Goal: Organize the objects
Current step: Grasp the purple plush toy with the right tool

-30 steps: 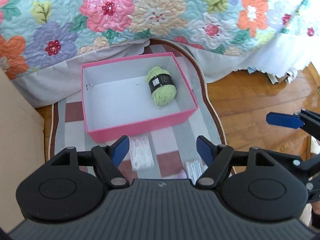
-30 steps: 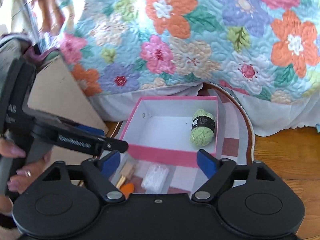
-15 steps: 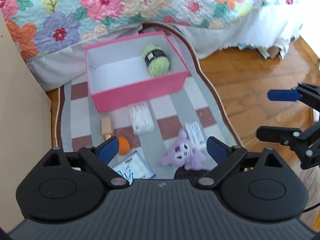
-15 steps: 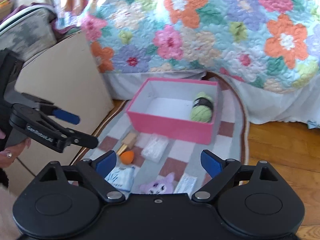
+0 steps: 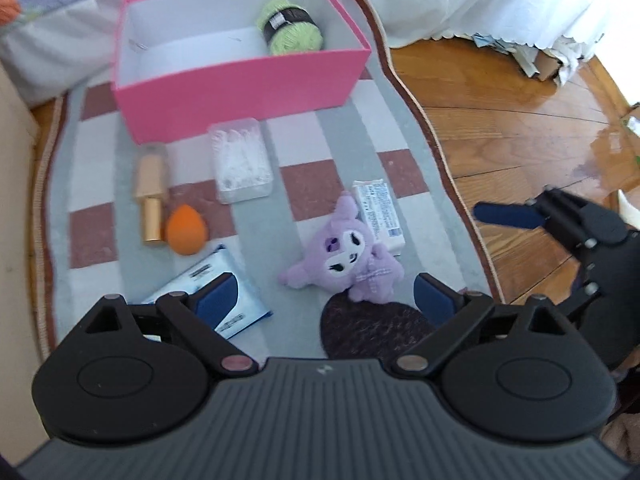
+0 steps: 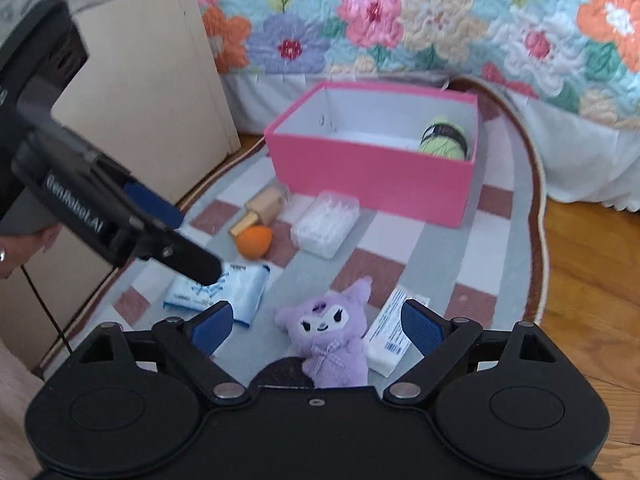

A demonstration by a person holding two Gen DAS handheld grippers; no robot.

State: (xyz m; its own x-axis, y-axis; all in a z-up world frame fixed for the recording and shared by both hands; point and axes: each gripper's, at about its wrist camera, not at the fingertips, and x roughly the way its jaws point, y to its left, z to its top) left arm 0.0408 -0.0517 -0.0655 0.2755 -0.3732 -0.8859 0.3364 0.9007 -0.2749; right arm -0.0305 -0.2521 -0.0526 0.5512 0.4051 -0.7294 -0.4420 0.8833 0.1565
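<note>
A pink box (image 5: 248, 80) (image 6: 372, 176) on the checked rug holds a green yarn ball (image 5: 290, 26) (image 6: 444, 140). In front of it lie a clear plastic case (image 5: 242, 160) (image 6: 325, 224), a beige and gold bottle (image 5: 150, 192) (image 6: 260, 210), an orange sponge (image 5: 186, 230) (image 6: 254, 242), a blue-white packet (image 5: 208, 280) (image 6: 222, 288), a purple plush toy (image 5: 346, 252) (image 6: 328, 340) and a white packet (image 5: 378, 208) (image 6: 394, 332). My left gripper (image 5: 326, 292) is open above the rug near the plush. My right gripper (image 6: 316, 322) is open with the plush between its fingers, untouched.
A bed with a floral quilt (image 6: 400, 20) and white skirt stands behind the box. A beige board (image 6: 152, 92) leans at the left. Wood floor (image 5: 520, 140) lies right of the rug (image 5: 344, 136). A dark round patch (image 5: 368, 332) sits on the rug's near end.
Both grippers have come down toward the rug, so the loose items now fill the views. The left jaws widened early on. The objects have not moved.
</note>
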